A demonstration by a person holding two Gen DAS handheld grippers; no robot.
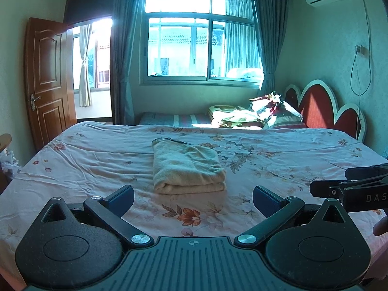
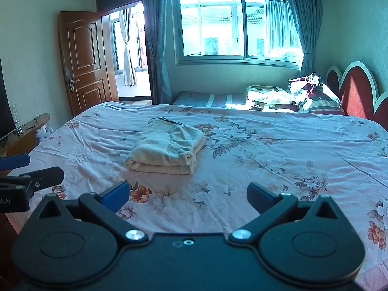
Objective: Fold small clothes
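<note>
Daylight glares through the blown-out window (image 1: 201, 36); the room stays dim and bluish, with fisheye-bent, vignetted edges.

Cream towel-like cloth (image 1: 186, 167), folded into a thick rectangle (layered edges nearest), lying flat mid-bed

Floral sheet (image 1: 278, 160) covers the bed. Open door (image 1: 46, 80) at left, curtained window (image 1: 201, 34) behind. Pillows (image 1: 271, 114) lie beside the headboard (image 1: 315, 101).

Left gripper (image 1: 193, 200) and right gripper (image 2: 188, 195) sit side by side — jaws spread wide (both empty).
</note>
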